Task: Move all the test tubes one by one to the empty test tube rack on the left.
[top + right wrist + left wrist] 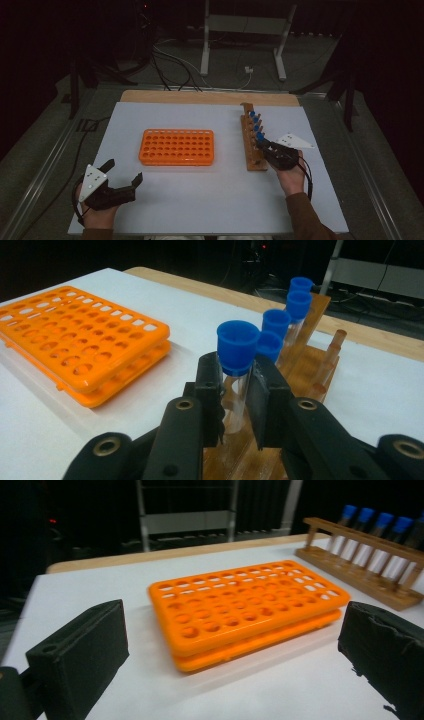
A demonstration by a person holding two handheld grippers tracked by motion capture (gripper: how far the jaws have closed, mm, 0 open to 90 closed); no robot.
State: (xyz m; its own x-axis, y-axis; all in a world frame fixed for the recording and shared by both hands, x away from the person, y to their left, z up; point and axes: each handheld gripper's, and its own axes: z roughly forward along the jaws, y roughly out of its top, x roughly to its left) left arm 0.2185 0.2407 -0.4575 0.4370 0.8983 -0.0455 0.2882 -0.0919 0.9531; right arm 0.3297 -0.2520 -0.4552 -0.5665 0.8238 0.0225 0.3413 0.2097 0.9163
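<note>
A wooden tube rack (251,145) stands at the right of the white mat and holds several clear tubes with blue caps (276,320). My right gripper (265,146) (235,400) is shut on the nearest blue-capped tube (238,347), gripping its clear body just under the cap, over the near end of the wooden rack (305,370). Whether this tube rests in its hole I cannot tell. An empty orange tube rack (176,146) (245,605) lies flat mid-mat. My left gripper (124,172) (235,630) stands open near the front left, pointing at the orange rack.
The white mat (210,195) covers a wooden tabletop whose far edge (210,97) shows. Beyond it are cables (170,62) on the floor and a grey metal frame (245,25). A metal rail (40,170) runs along the left side.
</note>
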